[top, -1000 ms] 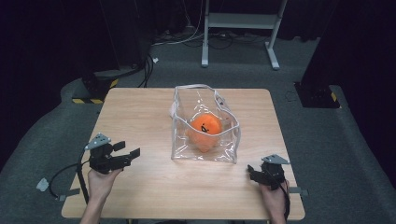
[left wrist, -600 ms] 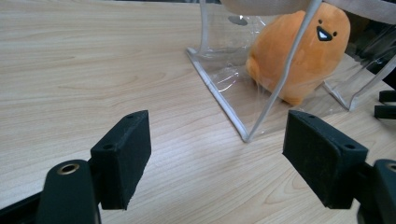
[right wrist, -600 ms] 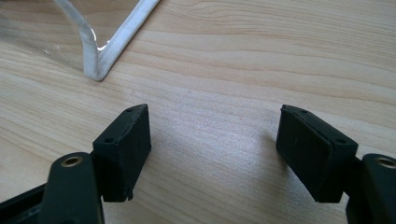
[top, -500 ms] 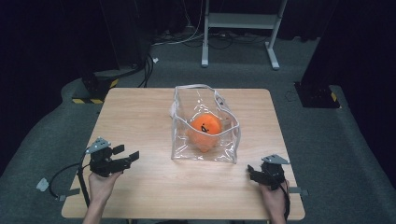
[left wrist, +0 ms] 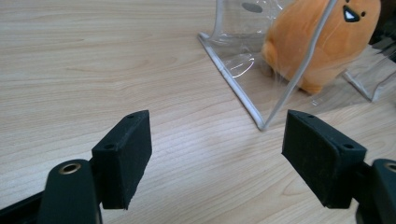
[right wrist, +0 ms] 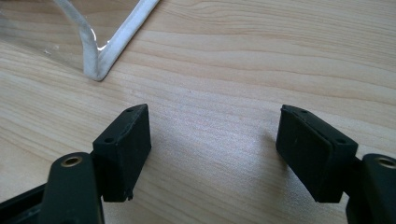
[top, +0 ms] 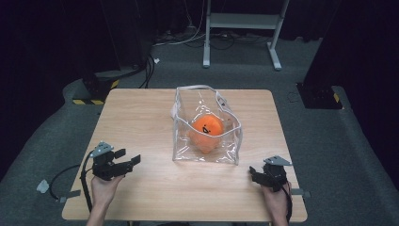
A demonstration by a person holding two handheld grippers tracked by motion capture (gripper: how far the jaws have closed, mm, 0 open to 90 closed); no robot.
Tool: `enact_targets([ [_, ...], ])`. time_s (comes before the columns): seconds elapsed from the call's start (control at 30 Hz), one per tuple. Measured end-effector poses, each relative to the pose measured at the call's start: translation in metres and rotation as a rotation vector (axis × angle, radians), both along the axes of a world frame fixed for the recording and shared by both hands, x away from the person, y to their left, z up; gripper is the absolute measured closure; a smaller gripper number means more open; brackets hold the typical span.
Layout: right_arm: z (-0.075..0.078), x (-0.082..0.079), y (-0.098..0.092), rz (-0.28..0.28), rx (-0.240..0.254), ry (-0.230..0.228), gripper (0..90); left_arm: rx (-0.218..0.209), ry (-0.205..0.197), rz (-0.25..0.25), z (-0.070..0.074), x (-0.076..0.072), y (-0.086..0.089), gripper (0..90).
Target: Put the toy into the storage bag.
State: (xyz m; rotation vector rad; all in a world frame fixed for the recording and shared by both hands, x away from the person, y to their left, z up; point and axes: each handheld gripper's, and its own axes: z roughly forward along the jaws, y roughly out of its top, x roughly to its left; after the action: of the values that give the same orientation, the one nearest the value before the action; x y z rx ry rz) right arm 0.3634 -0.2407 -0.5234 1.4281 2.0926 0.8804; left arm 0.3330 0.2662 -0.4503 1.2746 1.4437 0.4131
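High view: a square wooden bench (top: 141,117) carries a clear plastic bag (top: 207,127) with white edging and white handles, which stands upright a little right of the bench's middle and toward its far half. Inside the bag sits an orange plush toy (top: 207,132) with a small dark face mark, resting on the bag's floor. The left tongs (top: 128,157) lie at the near left of the bench, held by a hand (top: 104,188) that enters from the near edge; the tips point right and slightly far, toward the bag, and are well apart from it. The right tongs (top: 252,173) lie at the near right, held by the other hand (top: 274,200), with the tips pointing left, near the bag's near right corner but not touching it. A black cable (top: 66,172) trails from the left tongs over the near left edge of the bench. Left gripper view: the left tongs (left wrist: 217,149) are spread wide, with bare wood grain between the two black pads and nothing pinched; beyond them stand a white-edged corner of the bag (left wrist: 243,79) and the plush toy (left wrist: 322,42) behind the clear wall. Right gripper view: the right tongs (right wrist: 214,140) are likewise spread wide over bare wood and pinch nothing; a white-edged corner of the bag (right wrist: 100,58) lies farther off to the left, clear of both pads.
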Motion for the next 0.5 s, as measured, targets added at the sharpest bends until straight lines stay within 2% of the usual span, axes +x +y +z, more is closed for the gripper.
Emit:
enact_targets([
  [0.03, 0.000, 0.000, 0.000, 0.000, 0.000, 0.000, 26.0, 0.000, 0.000, 0.000, 0.000, 0.000, 0.000, 24.0],
  [0.07, 0.000, 0.000, 0.000, 0.000, 0.000, 0.000, 26.0, 0.022, -0.002, 0.008, -0.002, 0.001, -0.003, 24.0],
  [0.27, 0.000, 0.000, 0.000, 0.000, 0.000, 0.000, 26.0, 0.072, 0.011, 0.005, -0.010, 0.003, -0.007, 24.0],
  [0.5, 0.000, 0.000, 0.000, 0.000, 0.000, 0.000, 26.0, 0.088, 0.009, 0.027, -0.019, 0.007, -0.006, 23.9],
])
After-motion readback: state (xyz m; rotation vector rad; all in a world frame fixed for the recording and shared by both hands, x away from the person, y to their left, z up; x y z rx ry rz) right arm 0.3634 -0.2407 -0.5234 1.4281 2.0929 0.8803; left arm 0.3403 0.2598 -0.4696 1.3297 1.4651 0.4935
